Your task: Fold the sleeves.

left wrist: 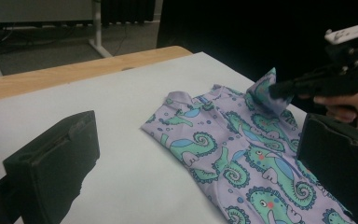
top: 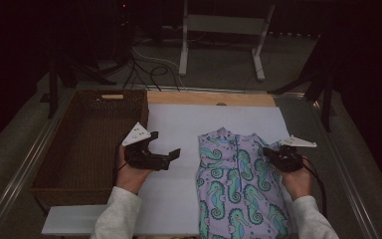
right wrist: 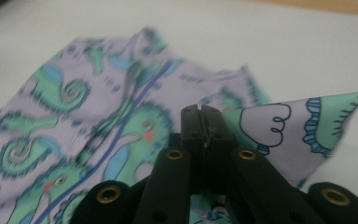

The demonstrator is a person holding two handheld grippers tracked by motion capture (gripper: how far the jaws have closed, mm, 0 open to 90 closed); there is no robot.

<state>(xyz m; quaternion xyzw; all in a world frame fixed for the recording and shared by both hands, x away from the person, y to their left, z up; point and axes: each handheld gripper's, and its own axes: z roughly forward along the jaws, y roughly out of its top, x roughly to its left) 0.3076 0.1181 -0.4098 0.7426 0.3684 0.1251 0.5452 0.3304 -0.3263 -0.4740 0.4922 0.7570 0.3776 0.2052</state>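
Observation:
A lilac garment (top: 234, 184) printed with green seahorses lies flat on the white sheet (top: 179, 124), right of centre. My right gripper (top: 268, 151) is shut on the garment's right sleeve (right wrist: 303, 135), which stands lifted and folded inward over the body. In the right gripper view the jaws (right wrist: 200, 112) are pressed together with fabric pinched under them. My left gripper (top: 166, 144) hovers open above the bare sheet, left of the garment (left wrist: 242, 154), with nothing between its jaws. The left gripper view shows the right gripper (left wrist: 275, 88) holding the raised sleeve (left wrist: 265, 91).
A brown wicker basket (top: 54, 149) stands at the table's left side, close to my left hand. A wooden strip (top: 209, 98) edges the far side of the sheet. Beyond the table are a white frame's legs (top: 258, 59) and cables on the floor.

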